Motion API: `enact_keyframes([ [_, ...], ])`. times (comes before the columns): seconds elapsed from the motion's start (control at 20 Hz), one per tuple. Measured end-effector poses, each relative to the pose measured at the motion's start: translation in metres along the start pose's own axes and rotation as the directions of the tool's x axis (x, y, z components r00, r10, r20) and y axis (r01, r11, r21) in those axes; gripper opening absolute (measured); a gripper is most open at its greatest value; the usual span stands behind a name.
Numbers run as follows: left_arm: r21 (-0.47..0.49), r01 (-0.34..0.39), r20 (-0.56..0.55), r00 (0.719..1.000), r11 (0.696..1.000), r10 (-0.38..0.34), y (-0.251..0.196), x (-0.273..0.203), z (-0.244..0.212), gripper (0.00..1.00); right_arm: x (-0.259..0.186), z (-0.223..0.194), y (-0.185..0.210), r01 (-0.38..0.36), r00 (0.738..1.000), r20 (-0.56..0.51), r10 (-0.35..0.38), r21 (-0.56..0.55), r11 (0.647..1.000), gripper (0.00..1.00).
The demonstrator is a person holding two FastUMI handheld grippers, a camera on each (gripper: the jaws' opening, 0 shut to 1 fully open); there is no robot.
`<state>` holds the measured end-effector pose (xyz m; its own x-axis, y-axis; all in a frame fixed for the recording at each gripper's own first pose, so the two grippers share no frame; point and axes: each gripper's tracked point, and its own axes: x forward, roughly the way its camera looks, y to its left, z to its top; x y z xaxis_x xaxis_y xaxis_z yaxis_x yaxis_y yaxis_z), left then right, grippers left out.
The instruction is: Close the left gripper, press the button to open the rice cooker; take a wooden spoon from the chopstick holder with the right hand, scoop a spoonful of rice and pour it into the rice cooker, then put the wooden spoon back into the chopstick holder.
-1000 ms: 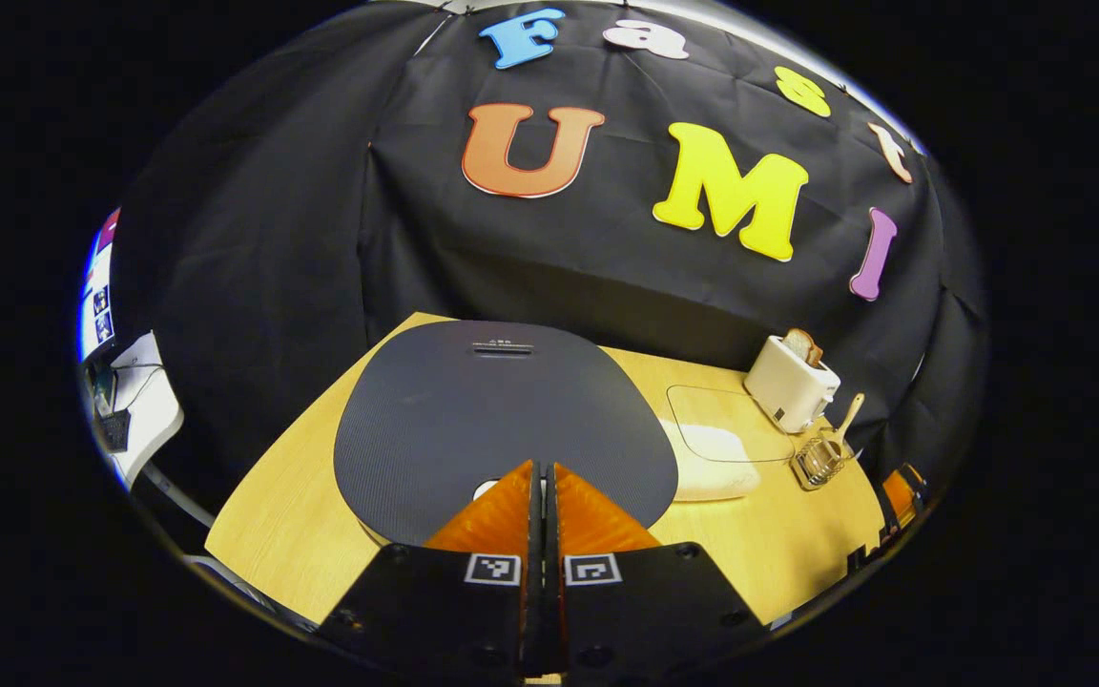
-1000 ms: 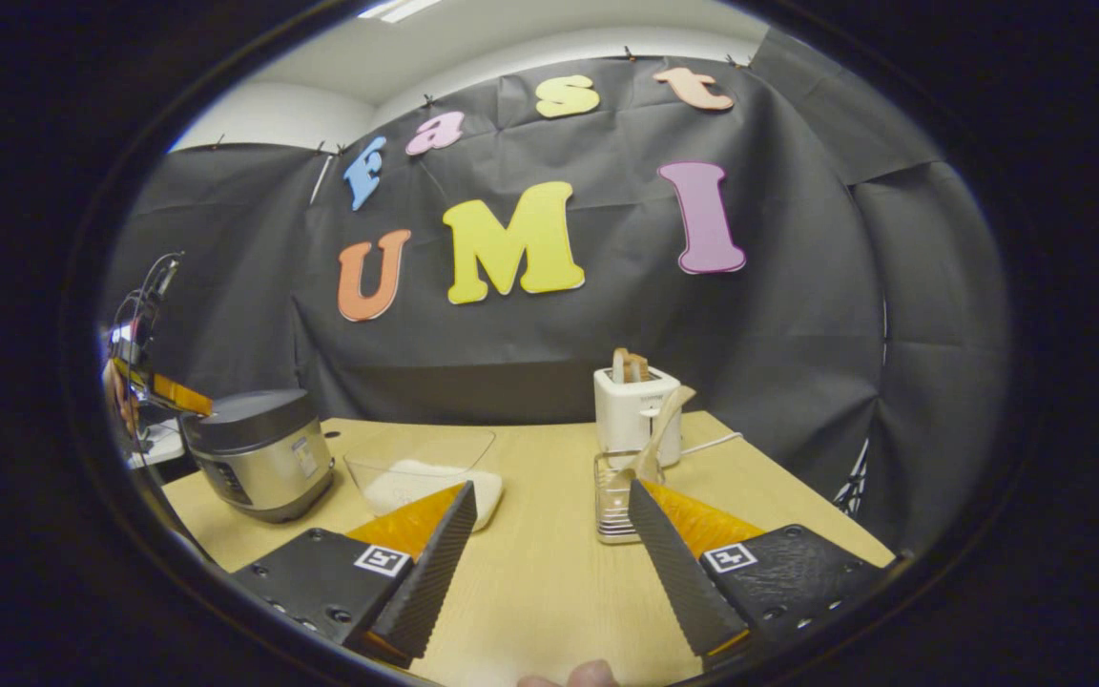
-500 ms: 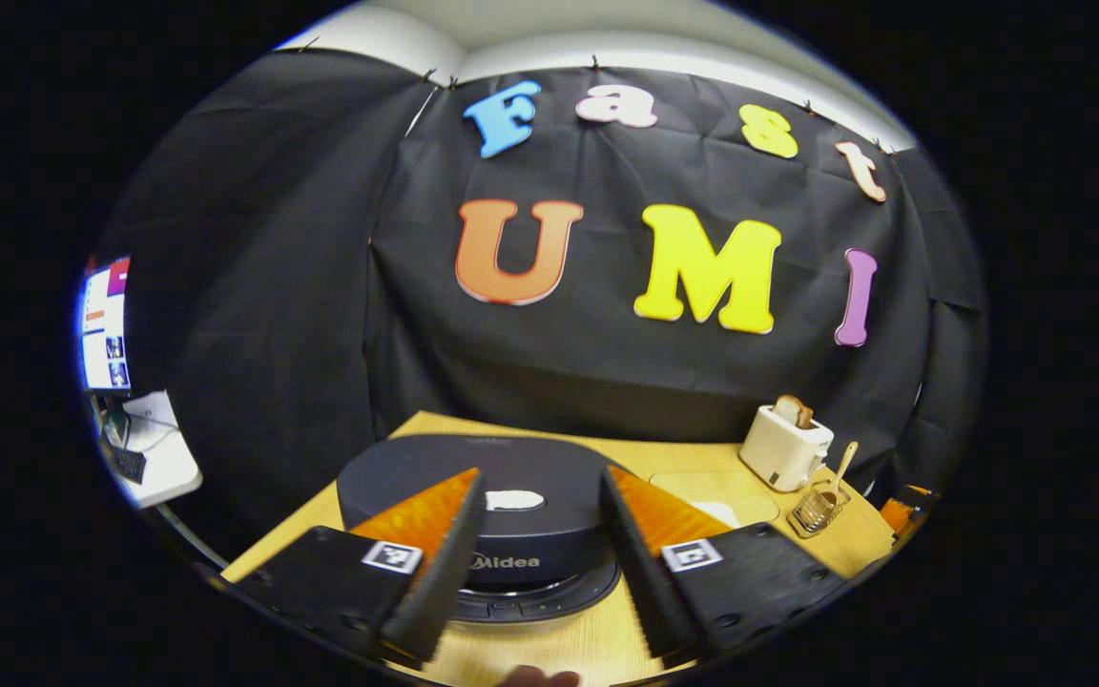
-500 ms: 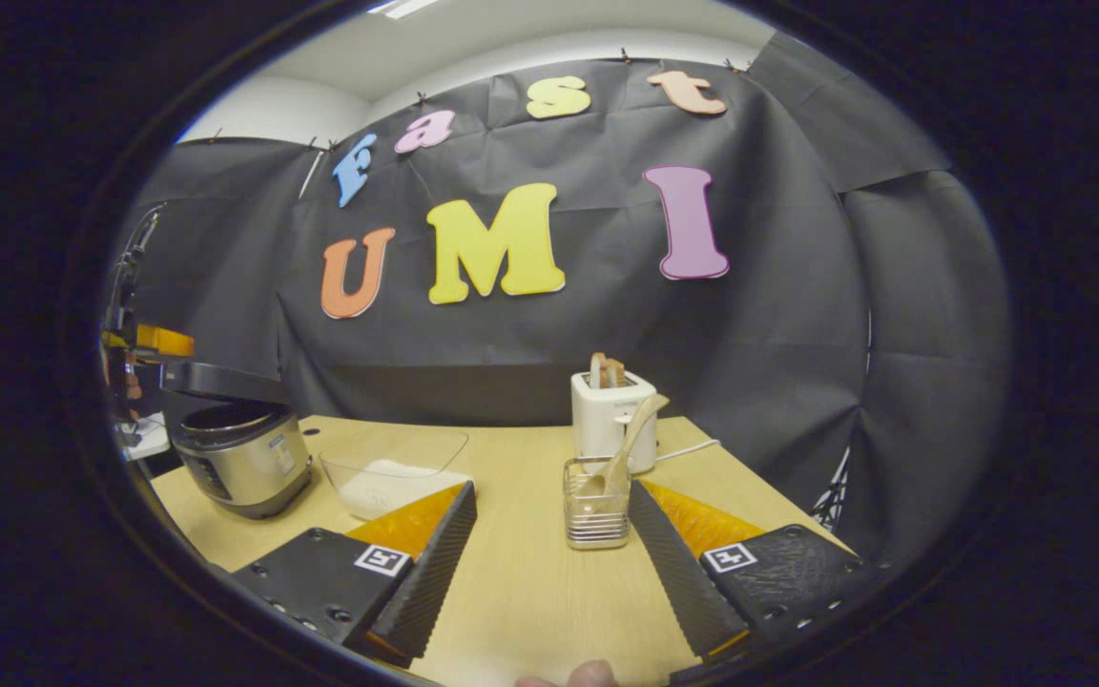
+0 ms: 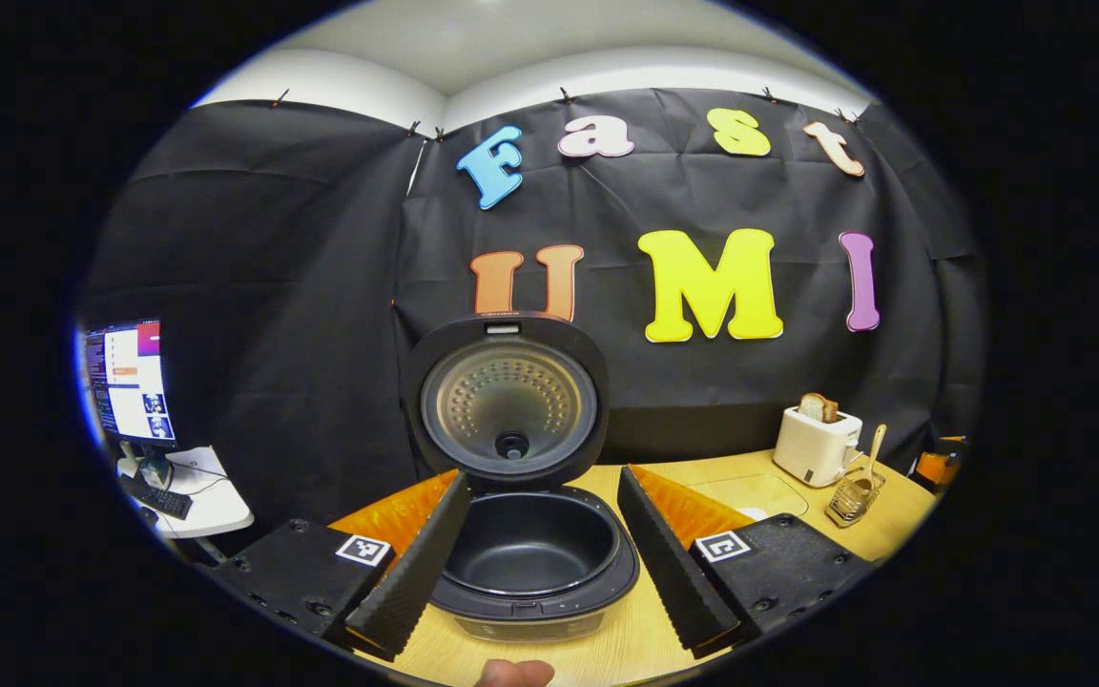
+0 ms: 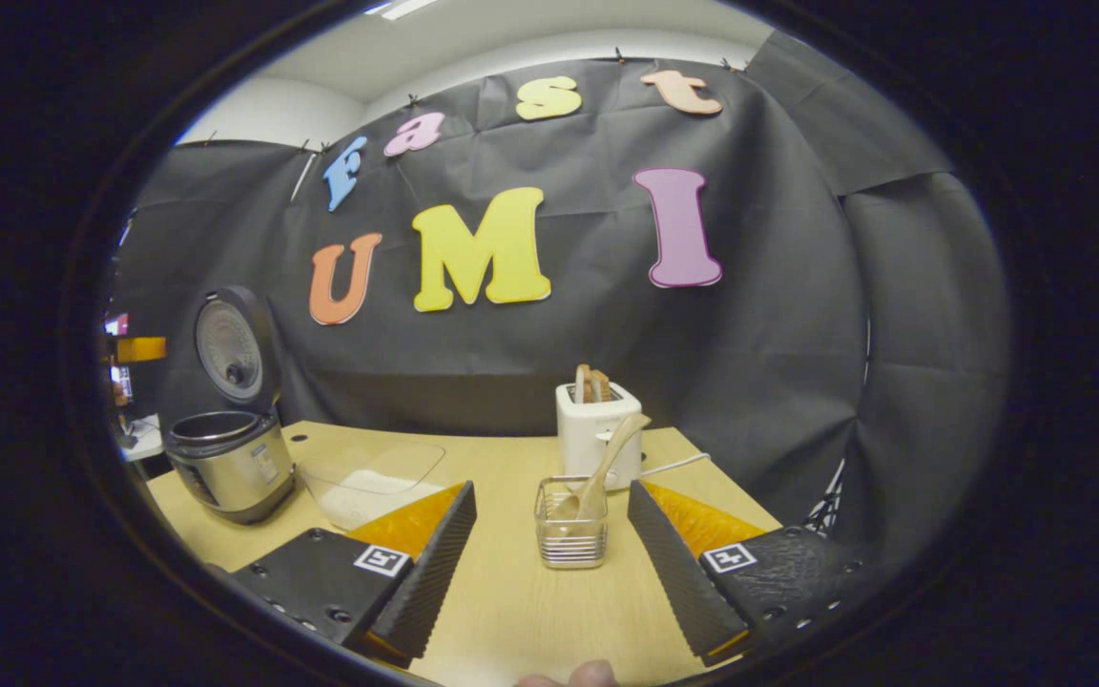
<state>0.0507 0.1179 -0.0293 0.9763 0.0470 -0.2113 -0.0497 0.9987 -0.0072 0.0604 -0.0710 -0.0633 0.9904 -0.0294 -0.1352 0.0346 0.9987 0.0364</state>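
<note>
Your right gripper (image 6: 549, 563) is spread wide before the chopstick holder (image 6: 570, 523); take the wooden spoon (image 6: 604, 461), light, stiff and smooth, by its leaning upper handle

Black cloth (image 5: 301, 286) hangs as the booth's wall, clipped along its top edge; above it run a white wall (image 5: 340, 81) and ceiling (image 6: 473, 29), with a ceiling light (image 6: 404, 9); a pale wooden table (image 6: 530, 601) fills the foreground; a side desk (image 5: 196, 501) carries a lit monitor (image 5: 127, 382) and keyboard (image 5: 156, 498).
</note>
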Motion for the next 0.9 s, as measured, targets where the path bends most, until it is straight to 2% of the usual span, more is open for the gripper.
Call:
enact_keyframes([
  [0.1,-0.026,0.007,0.012,1.000,1.000,-0.007,-0.004,-0.005,-0.007,1.00,0.015,-0.005,-0.011,0.013,0.999,-0.030,-0.013,0.009,1.000,0.92],
  [0.15,-0.046,0.016,0.011,1.000,0.999,-0.015,-0.007,-0.007,-0.012,1.00,0.024,-0.007,-0.016,0.023,0.999,-0.047,-0.022,0.014,1.000,0.96],
  [0.2,-0.062,0.023,0.011,1.000,0.998,-0.022,-0.008,-0.009,-0.015,1.00,0.035,-0.009,-0.020,0.024,0.998,-0.062,-0.022,0.019,1.000,0.92],
  [0.3,-0.040,0.011,0.007,1.000,0.999,-0.011,-0.005,-0.009,-0.025,1.00,0.058,-0.015,-0.028,0.028,0.994,-0.102,-0.024,0.043,0.999,0.92],
  [0.35,-0.020,0.002,0.001,1.000,1.000,-0.002,-0.003,-0.010,-0.031,1.00,0.070,-0.017,-0.030,0.022,0.993,-0.121,-0.015,0.059,0.998,0.96],
  [0.4,-0.007,-0.004,-0.001,1.000,1.000,0.004,-0.002,-0.011,-0.033,1.00,0.083,-0.016,-0.034,0.020,0.991,-0.131,-0.009,0.078,0.997,0.92],
  [0.45,-0.001,-0.007,-0.002,1.000,1.000,0.007,-0.002,-0.014,-0.036,1.00,0.098,-0.015,-0.038,0.018,0.991,-0.135,-0.005,0.092,0.996,1.00],
  [0.6,0.005,-0.016,0.009,1.000,1.000,0.016,0.000,-0.020,-0.035,1.00,0.136,-0.020,-0.046,0.015,0.986,-0.166,0.005,0.117,0.993,0.92],
  [0.65,0.003,-0.020,0.014,1.000,1.000,0.020,0.001,-0.021,-0.033,1.00,0.146,-0.022,-0.049,0.017,0.985,-0.175,0.005,0.119,0.993,0.96],
  [0.9,-0.020,-0.027,0.019,0.999,0.999,0.027,0.003,-0.027,-0.033,1.00,0.190,-0.028,-0.050,-0.003,0.978,-0.202,0.043,0.197,0.980,0.94],
])
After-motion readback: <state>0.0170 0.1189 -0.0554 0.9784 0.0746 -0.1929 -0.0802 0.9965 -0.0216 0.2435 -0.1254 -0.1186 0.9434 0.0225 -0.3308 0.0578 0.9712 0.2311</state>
